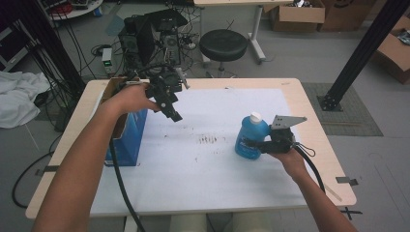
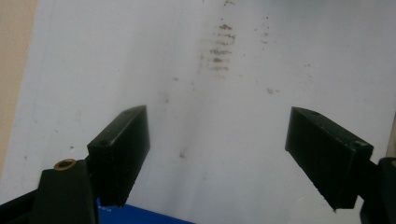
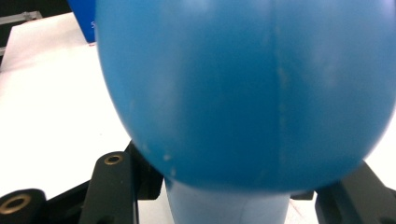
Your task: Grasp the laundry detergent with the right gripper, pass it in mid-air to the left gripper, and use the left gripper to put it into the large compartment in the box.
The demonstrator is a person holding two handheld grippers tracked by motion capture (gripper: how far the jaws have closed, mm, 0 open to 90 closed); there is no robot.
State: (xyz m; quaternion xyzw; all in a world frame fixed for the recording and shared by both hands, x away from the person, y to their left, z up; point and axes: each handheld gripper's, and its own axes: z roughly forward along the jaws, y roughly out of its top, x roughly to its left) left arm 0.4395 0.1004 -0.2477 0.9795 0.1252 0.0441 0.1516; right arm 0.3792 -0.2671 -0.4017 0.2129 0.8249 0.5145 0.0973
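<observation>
Right gripper (image 1: 252, 144) is clasping the upright blue bottle (image 1: 250, 137) at right; left gripper (image 1: 173, 112), spread empty, is hovering far-left.

Bottle to the right, box to the left on the sheet.
A bottle (image 1: 251, 136) stood on the right part of the sheet (image 1: 208, 164) covering the table (image 1: 309, 104), the right gripper (image 1: 261, 145) at its right side. A box (image 1: 126, 135) sat at the sheet's left edge, the left gripper (image 1: 174, 115) just right of it above the sheet.
</observation>
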